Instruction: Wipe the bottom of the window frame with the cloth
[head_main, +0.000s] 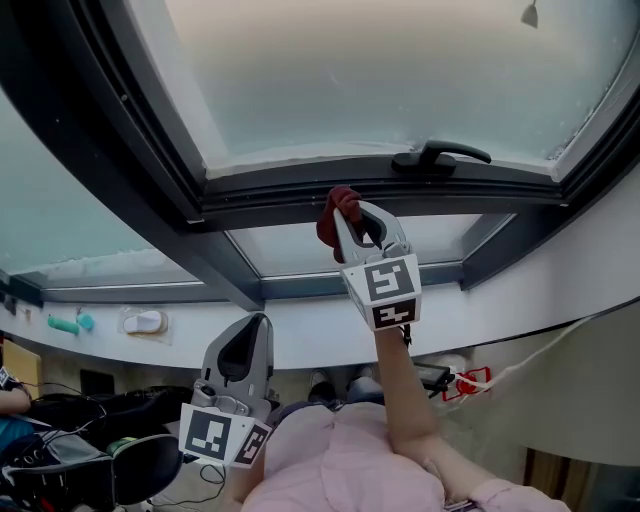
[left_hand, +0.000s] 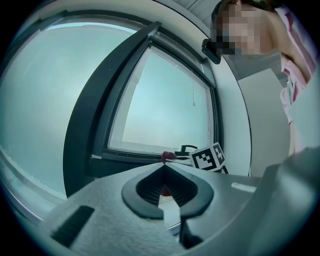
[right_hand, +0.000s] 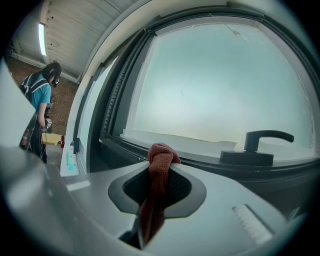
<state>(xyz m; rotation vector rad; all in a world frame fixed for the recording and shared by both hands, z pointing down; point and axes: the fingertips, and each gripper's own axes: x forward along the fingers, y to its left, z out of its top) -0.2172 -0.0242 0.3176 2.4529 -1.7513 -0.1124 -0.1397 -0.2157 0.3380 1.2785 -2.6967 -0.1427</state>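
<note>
- Your right gripper (head_main: 357, 222) is raised at the centre of the head view. Its jaws are clamped on the cloth (head_main: 333, 218), so the wad sticks out past the tips and can meet the frame first.
- The cloth sits right at the lower edge of the bottom rail (head_main: 290, 188), a little left of the handle (head_main: 441, 156). It looks to be at or just short of contact, but I cannot tell which.
- Judging by that spot, you are placed to run along the rail. The handle base to the right looks like the one thing to steer round.
- Your left gripper (head_main: 252, 340) hangs low in the lower left of the head view, well apart from the window. Its jaws are closed with nothing between them. It appears parked out of the way, since the wipe needs one tool only.
- In the right gripper view, at lower centre, the cloth (right_hand: 159, 159) is dark red with a fine woven nap.
- It is bunched into a knot-like lump above the jaw tips. A narrow tail trails down between the jaws towards the camera.
- Only that small lump faces the rail, so each pass will likely cover a thin strip.
</note>
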